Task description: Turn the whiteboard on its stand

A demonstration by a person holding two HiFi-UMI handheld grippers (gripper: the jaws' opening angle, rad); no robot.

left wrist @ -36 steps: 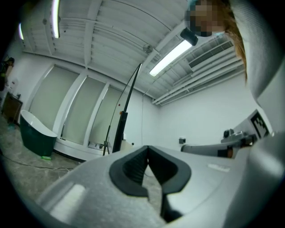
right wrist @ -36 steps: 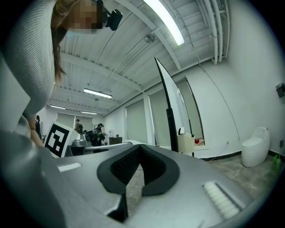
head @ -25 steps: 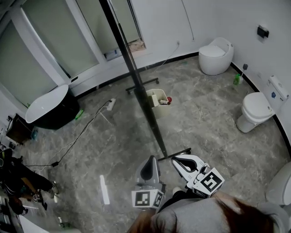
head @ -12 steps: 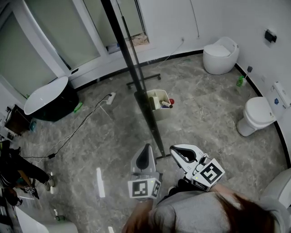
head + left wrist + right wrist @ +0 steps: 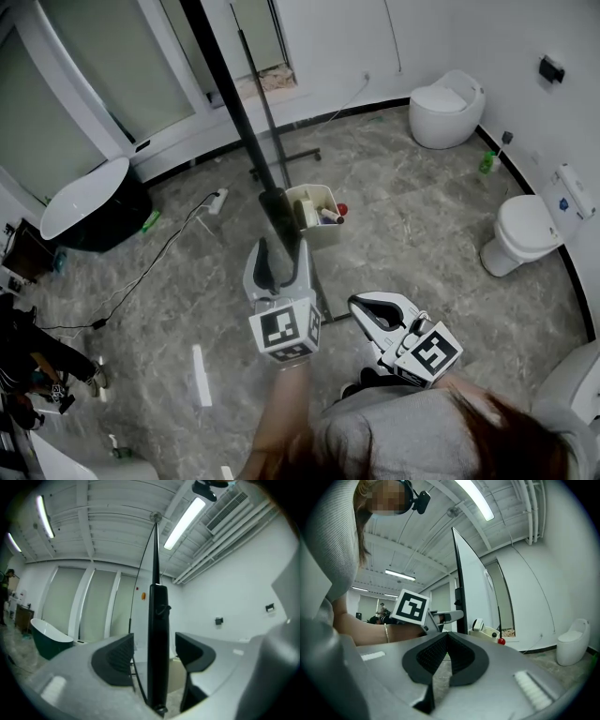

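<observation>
The whiteboard [image 5: 234, 103] stands edge-on to me as a tall black-framed panel on a wheeled stand [image 5: 287, 160]. My left gripper [image 5: 279, 246] is raised to the panel's near edge and its jaws are opening. The black frame edge [image 5: 158, 634] runs between them, with a gap showing on each side of it. The right gripper [image 5: 375, 314] hangs lower, close to my body and right of the stand's near foot, shut on nothing. In the right gripper view its pads [image 5: 436, 656] meet, and the whiteboard [image 5: 473, 592] and left gripper [image 5: 445, 616] show beyond them.
A tray of markers [image 5: 314, 211] hangs on the stand. Two toilets [image 5: 448, 111] [image 5: 520, 230] and a green bottle [image 5: 487, 162] line the right wall. A dark bathtub [image 5: 89, 202] sits left, and a power strip with its cable [image 5: 217, 202] lies on the floor. A person [image 5: 28, 366] is at far left.
The left gripper has risen and moved forward from beside my body to the whiteboard's near edge, and its jaws have gone from shut to apart. The right gripper has stayed put.
</observation>
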